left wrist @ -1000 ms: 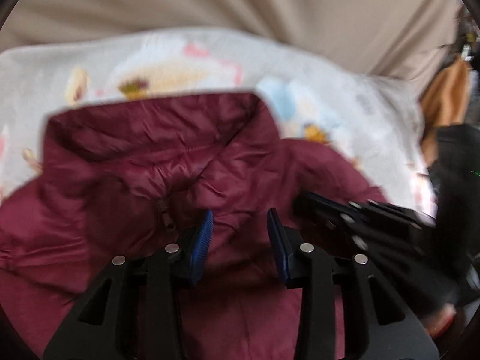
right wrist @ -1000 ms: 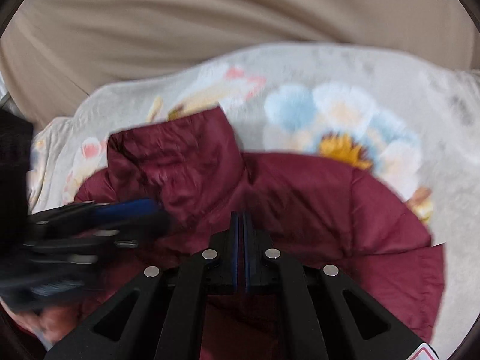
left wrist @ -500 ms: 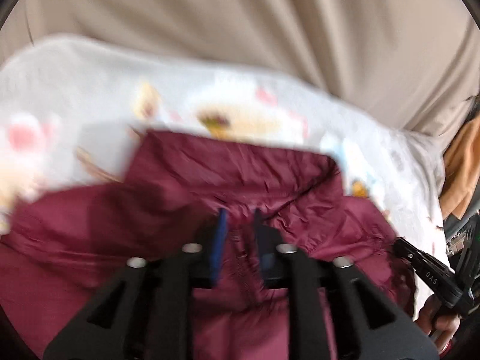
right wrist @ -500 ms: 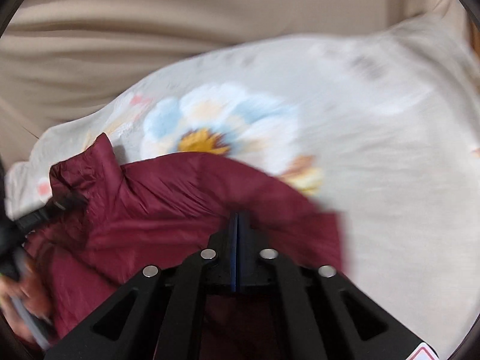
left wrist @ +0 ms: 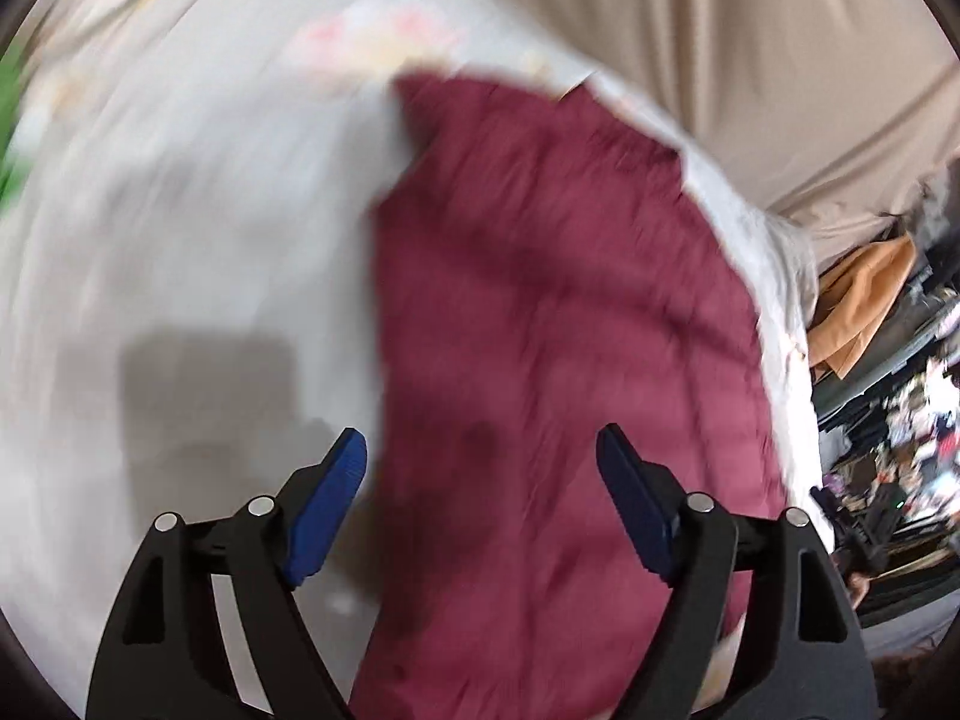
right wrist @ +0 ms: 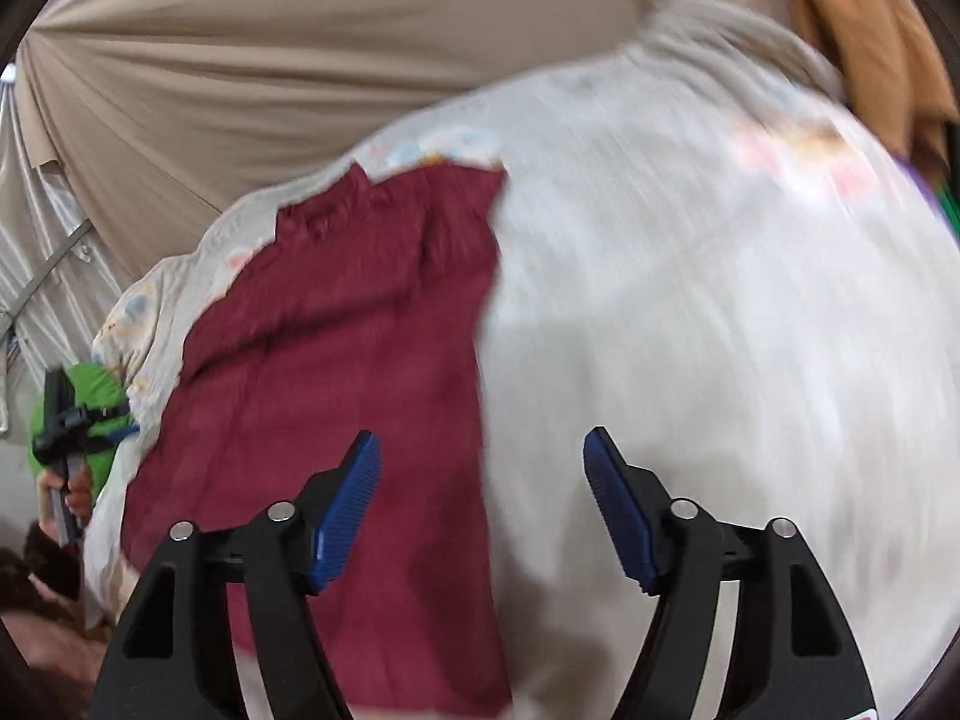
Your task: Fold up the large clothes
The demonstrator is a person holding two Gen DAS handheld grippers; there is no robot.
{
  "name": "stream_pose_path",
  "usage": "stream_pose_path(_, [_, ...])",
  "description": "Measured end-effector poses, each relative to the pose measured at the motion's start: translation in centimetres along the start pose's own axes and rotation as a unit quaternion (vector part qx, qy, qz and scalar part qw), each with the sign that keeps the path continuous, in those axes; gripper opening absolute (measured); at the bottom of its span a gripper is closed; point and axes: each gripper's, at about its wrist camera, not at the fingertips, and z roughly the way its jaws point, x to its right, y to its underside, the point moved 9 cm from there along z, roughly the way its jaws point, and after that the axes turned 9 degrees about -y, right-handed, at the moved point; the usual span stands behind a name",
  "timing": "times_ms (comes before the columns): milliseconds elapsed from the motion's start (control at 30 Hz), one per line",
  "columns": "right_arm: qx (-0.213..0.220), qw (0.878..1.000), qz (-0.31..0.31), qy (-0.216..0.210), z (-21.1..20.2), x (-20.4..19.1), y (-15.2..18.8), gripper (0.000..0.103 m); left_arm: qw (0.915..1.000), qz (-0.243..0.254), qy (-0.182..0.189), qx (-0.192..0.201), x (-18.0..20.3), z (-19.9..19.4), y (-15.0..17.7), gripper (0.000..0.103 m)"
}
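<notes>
From the left wrist, the left hand-held gripper [left wrist: 480, 504] is opening, empty, above the dark red quilted jacket [left wrist: 540, 330] lying on a white flower-printed sheet [left wrist: 180, 210]. From the right wrist, the right hand-held gripper [right wrist: 480, 498] is opening too, empty, over the jacket's edge.

No legible text or labels

Floral-print white sheet [left wrist: 180, 210] covering the surface; beige curtain [right wrist: 300, 60] at the far side; tan garment [left wrist: 864, 300] hanging at right; green item [right wrist: 90, 402], far left.
</notes>
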Motion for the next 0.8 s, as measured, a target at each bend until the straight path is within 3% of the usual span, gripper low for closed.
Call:
stream_pose_path(67, [-0.017,0.999,0.028,-0.006,-0.7,0.7,4.0,0.071,0.9994,-0.023,0.01,-0.025,-1.0,0.3,4.3,0.077])
stream_pose_path(133, [-0.029,0.998,0.048,-0.022,-0.3,0.7,6.5,0.071,0.9981,-0.033,0.034,-0.041,-0.3,1.0,6.5,0.077])
stream_pose_path(233, [-0.032,0.994,0.069,-0.072,0.8,-0.9,8.5,0.071,0.9994,-0.012,0.027,-0.018,0.7,0.9,8.2,0.079])
stream_pose_path(300, [-0.025,0.995,0.062,-0.078,1.5,-2.2,8.8,0.069,0.9998,-0.003,0.016,-0.011,1.2,0.9,8.6,0.076])
stream_pose_path(333, [-0.023,0.996,0.057,-0.072,1.6,-2.4,8.8,0.058,0.9998,-0.003,0.018,-0.01,1.5,0.9,8.7,0.071])
stream_pose_path(367, [-0.023,0.996,0.05,-0.064,1.8,-2.9,8.8,0.039,0.9997,-0.001,0.021,-0.015,1.8,1.0,8.9,0.058])
stream_pose_path(400, [-0.023,0.996,0.048,-0.065,1.8,-3.0,8.7,0.03,0.9995,0.003,0.026,-0.018,1.9,1.0,8.8,0.043])
stream_pose_path(433, [-0.019,0.996,0.049,-0.071,1.8,-3.5,8.6,0.016,0.9993,0.008,0.033,-0.017,2.1,0.8,8.8,0.037])
stream_pose_path(467, [-0.014,0.996,0.049,-0.074,1.6,-3.7,8.5,0.01,0.9992,0.01,0.037,-0.013,2.1,0.3,8.7,0.026])
stream_pose_path(500, [-0.01,0.996,0.046,-0.076,1.2,-3.8,8.5,0.008,0.9991,0.011,0.041,-0.005,2.2,-0.2,8.6,0.013])
stream_pose_path(633, [0.031,0.995,0.011,-0.098,-2.3,-5.6,7.8,0.004,0.994,0.014,0.093,0.055,3.5,-5.6,7.8,0.008])
stream_pose_path(733, [0.078,0.99,-0.036,-0.116,-6.4,-8.1,6.7,0.003,0.9829,0.026,0.146,0.108,5.4,-10.8,7.0,0.007])
stream_pose_path(800, [0.114,0.984,-0.071,-0.119,-9.2,-9.8,5.7,0.003,0.9754,0.032,0.162,0.146,6.3,-13.9,6.6,0.007])
